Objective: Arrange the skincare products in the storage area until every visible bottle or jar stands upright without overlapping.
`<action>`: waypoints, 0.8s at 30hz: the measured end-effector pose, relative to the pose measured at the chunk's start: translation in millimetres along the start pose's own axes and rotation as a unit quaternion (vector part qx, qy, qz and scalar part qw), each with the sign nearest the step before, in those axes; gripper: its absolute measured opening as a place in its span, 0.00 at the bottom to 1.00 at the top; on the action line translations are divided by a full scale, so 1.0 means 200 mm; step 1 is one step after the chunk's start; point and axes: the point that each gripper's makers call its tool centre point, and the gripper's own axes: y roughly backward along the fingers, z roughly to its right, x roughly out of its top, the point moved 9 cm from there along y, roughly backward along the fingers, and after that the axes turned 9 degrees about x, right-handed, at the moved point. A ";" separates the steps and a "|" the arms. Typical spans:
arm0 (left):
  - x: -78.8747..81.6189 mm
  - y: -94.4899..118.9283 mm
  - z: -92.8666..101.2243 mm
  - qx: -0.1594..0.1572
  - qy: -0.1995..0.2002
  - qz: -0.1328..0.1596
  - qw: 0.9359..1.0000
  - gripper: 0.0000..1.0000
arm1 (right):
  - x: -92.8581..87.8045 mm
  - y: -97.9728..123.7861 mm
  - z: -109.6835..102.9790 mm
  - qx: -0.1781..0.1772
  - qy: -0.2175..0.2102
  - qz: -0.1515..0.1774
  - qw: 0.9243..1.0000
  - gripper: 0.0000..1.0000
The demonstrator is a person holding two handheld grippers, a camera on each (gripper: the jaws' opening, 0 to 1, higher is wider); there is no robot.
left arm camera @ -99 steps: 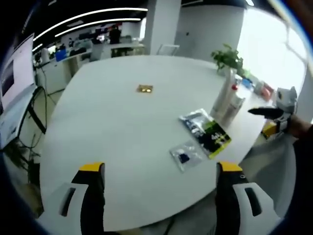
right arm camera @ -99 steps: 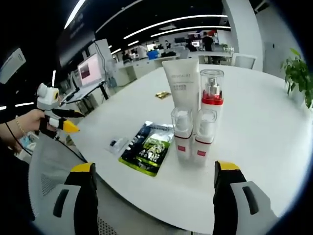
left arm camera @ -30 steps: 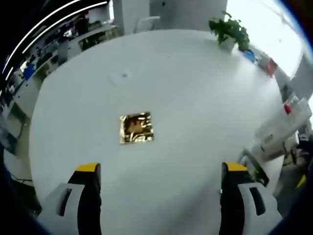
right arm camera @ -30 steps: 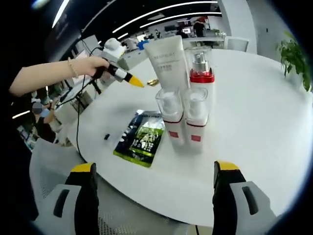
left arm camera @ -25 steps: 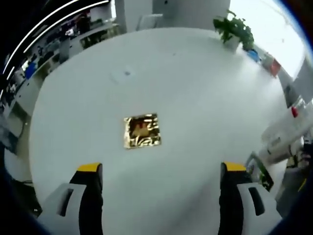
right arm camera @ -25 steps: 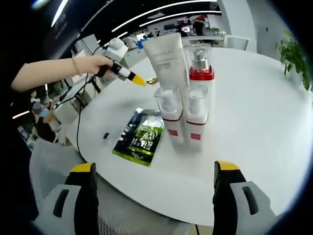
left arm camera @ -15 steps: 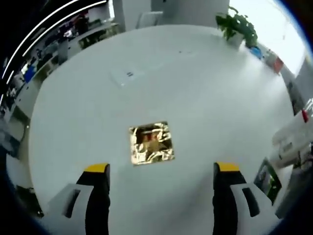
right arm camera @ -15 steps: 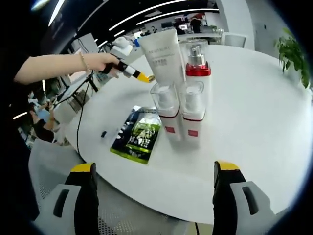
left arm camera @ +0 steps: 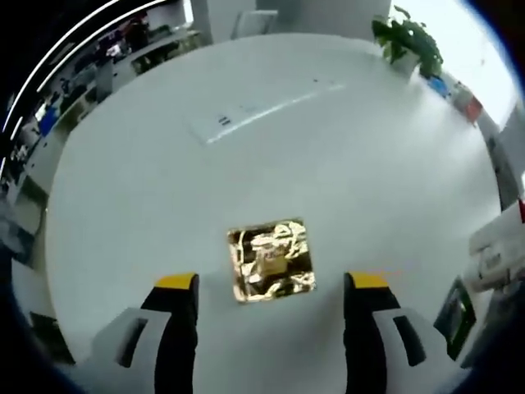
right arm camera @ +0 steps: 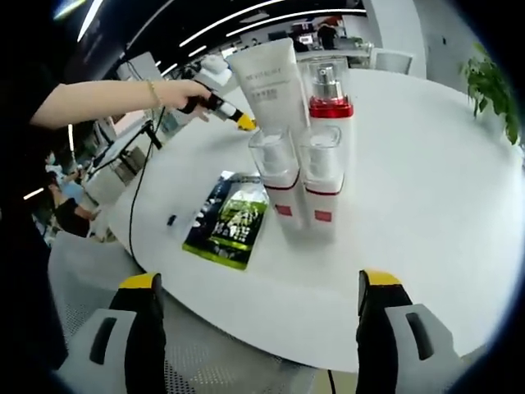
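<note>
Four white skincare containers (right arm camera: 299, 139) stand upright on the white surface (right arm camera: 426, 205); the left claw (left arm camera: 269, 283), open and empty, straddles a flat gold foil sachet (left arm camera: 271, 259), while the right claw (right arm camera: 254, 283) hangs open, empty.

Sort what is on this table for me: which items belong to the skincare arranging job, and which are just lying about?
Part of the job:
white tube, upright
tall red-collared pump bottle, upright
two small clear-capped bottles, upright
gold foil sachet, flat between the left hand-held gripper jaws
green-and-black sachet, flat

Lying about:
potted plant
white card
</note>
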 end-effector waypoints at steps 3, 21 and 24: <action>0.00 -0.02 0.00 0.002 -0.004 -0.004 1.000 0.63 | 0.00 0.00 0.00 -0.001 -0.002 0.001 1.000 0.98; 0.01 -0.05 -0.04 0.002 0.008 0.002 1.000 0.52 | -0.01 0.00 0.00 -0.004 -0.002 -0.003 1.000 0.96; 0.01 -0.05 -0.03 0.000 0.001 0.010 1.000 0.46 | 0.00 0.00 0.00 -0.005 0.000 -0.002 1.000 0.96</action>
